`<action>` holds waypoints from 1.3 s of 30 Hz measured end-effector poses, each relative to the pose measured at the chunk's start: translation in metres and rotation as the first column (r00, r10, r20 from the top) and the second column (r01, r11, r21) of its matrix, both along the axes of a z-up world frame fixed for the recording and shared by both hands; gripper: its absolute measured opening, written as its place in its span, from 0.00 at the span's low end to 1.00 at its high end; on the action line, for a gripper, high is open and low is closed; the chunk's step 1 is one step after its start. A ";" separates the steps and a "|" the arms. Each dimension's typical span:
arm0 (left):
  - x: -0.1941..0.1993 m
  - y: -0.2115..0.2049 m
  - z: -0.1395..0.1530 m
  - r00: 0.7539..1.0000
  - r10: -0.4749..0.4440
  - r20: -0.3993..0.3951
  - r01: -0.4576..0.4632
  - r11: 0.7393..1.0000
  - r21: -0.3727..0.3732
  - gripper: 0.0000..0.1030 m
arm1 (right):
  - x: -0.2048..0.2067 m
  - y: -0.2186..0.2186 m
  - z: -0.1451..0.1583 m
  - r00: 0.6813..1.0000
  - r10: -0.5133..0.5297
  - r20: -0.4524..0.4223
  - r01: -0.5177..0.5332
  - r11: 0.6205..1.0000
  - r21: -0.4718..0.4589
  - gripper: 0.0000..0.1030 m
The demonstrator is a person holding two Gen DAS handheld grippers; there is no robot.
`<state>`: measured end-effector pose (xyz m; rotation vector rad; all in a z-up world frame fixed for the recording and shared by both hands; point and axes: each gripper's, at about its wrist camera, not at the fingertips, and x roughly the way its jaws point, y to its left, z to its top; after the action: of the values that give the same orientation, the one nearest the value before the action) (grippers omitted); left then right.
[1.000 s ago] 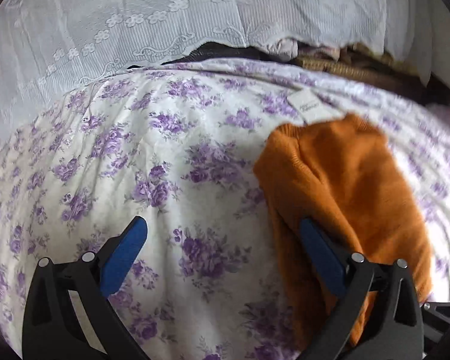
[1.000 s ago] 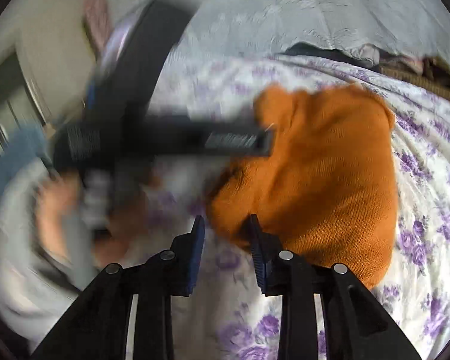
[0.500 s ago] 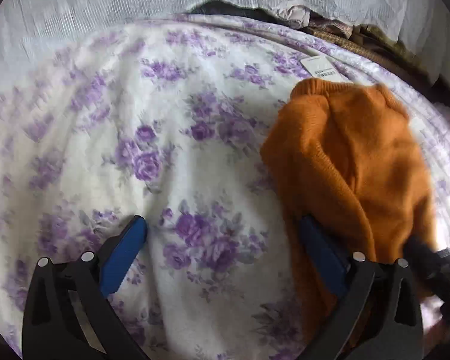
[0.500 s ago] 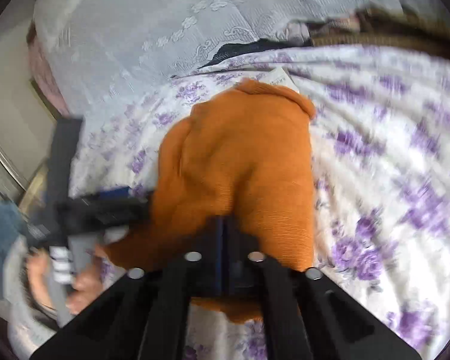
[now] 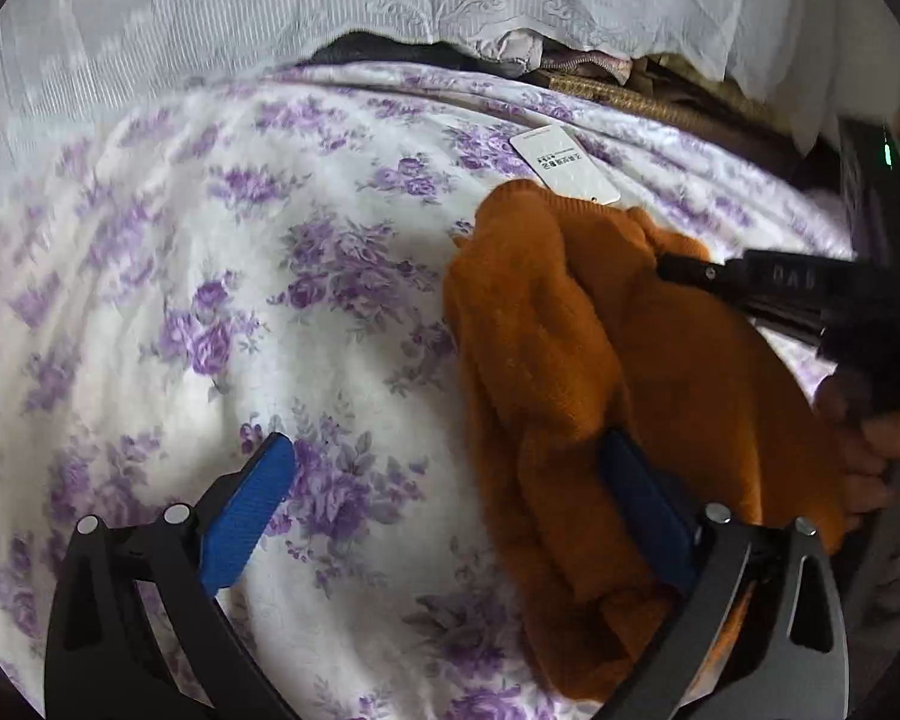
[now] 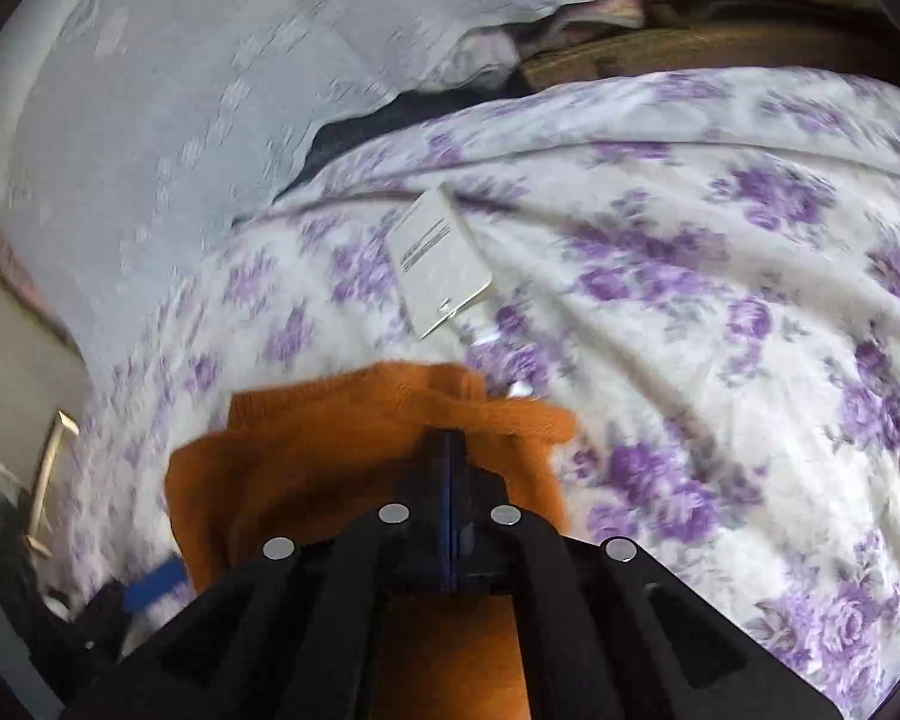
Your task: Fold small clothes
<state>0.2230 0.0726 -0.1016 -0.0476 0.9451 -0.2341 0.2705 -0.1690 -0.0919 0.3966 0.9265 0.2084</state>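
An orange knit garment point(image 5: 570, 348) lies bunched on a white bedsheet with purple flowers point(image 5: 240, 300). A white paper tag point(image 5: 564, 165) lies at its far end. My left gripper point(image 5: 450, 480) is open, its right blue pad point(image 5: 642, 498) against the garment's near folds, its left pad on the sheet. In the right wrist view my right gripper point(image 6: 450, 450) is shut on the orange garment point(image 6: 330, 456), with the tag point(image 6: 438, 264) just beyond. The right gripper also shows in the left wrist view point(image 5: 678, 267), reaching in from the right over the garment.
White lace fabric point(image 5: 270, 18) hangs behind the bed. Dark and brown clutter point(image 5: 630, 84) lies along the far edge. A person's hand point(image 5: 876, 450) holds the right gripper at the right edge.
My right gripper closed on the orange garment and carried its edge forward toward the tag. The garment is more bunched. The left gripper stays open beside it.
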 end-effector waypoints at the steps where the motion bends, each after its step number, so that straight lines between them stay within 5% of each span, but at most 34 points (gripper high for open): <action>1: 0.002 0.005 -0.002 1.000 0.003 -0.022 -0.004 0.999 -0.033 0.96 | -0.004 -0.003 0.005 1.000 -0.022 0.022 0.023 0.999 -0.030 0.00; 4: 0.003 0.012 -0.003 0.999 0.010 -0.045 -0.014 0.996 -0.093 0.96 | -0.015 -0.014 0.021 0.992 -0.090 0.093 0.098 0.991 -0.087 0.06; 6: 0.002 0.012 -0.004 0.999 0.010 -0.045 -0.015 0.996 -0.092 0.96 | -0.013 -0.017 0.026 0.994 -0.055 0.094 0.060 0.997 -0.052 0.06; 10: 0.001 0.006 -0.008 0.999 0.006 -0.046 -0.010 0.997 -0.075 0.96 | 0.001 -0.003 -0.007 0.999 0.023 -0.048 -0.029 0.990 -0.136 0.01; 12: 0.001 0.007 -0.009 0.999 0.007 -0.044 -0.010 0.997 -0.077 0.96 | 0.001 -0.011 -0.012 0.999 -0.013 -0.036 0.010 0.995 -0.095 0.01; 14: 0.000 0.013 -0.004 0.999 0.018 -0.036 -0.021 0.995 -0.096 0.96 | -0.013 -0.019 -0.004 0.999 -0.043 -0.009 0.042 0.998 -0.049 0.12; 18: 0.000 0.034 0.005 0.999 -0.015 -0.045 0.002 0.962 -0.274 0.96 | -0.054 -0.031 0.009 0.998 0.002 0.069 -0.001 1.000 -0.008 0.48; 21: 0.006 0.042 -0.006 0.991 -0.042 -0.130 -0.007 0.934 -0.358 0.96 | -0.078 -0.054 0.003 0.997 0.030 0.074 -0.039 0.991 0.125 0.49; 25: 0.000 0.039 -0.005 0.988 -0.090 -0.126 0.036 0.926 -0.376 0.96 | -0.086 -0.065 -0.009 0.996 0.076 0.041 -0.085 0.956 0.281 0.49; 29: -0.004 0.024 -0.007 0.984 -0.116 -0.136 0.070 0.949 -0.307 0.96 | -0.081 -0.064 -0.013 0.995 0.098 0.034 -0.103 0.932 0.347 0.49; 35: -0.008 0.017 0.000 0.966 -0.235 -0.107 0.158 0.865 -0.476 0.96 | -0.083 -0.062 -0.015 0.991 0.133 0.031 -0.134 0.897 0.421 0.49; 39: -0.003 0.002 -0.011 0.957 -0.249 -0.147 0.163 0.885 -0.437 0.96 | -0.081 -0.054 -0.017 0.985 0.171 0.022 -0.163 0.885 0.435 0.51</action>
<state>0.2203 0.0744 -0.1129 -0.3763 1.0864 -0.6418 0.1895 -0.2227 -0.1084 0.7346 0.9291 0.5789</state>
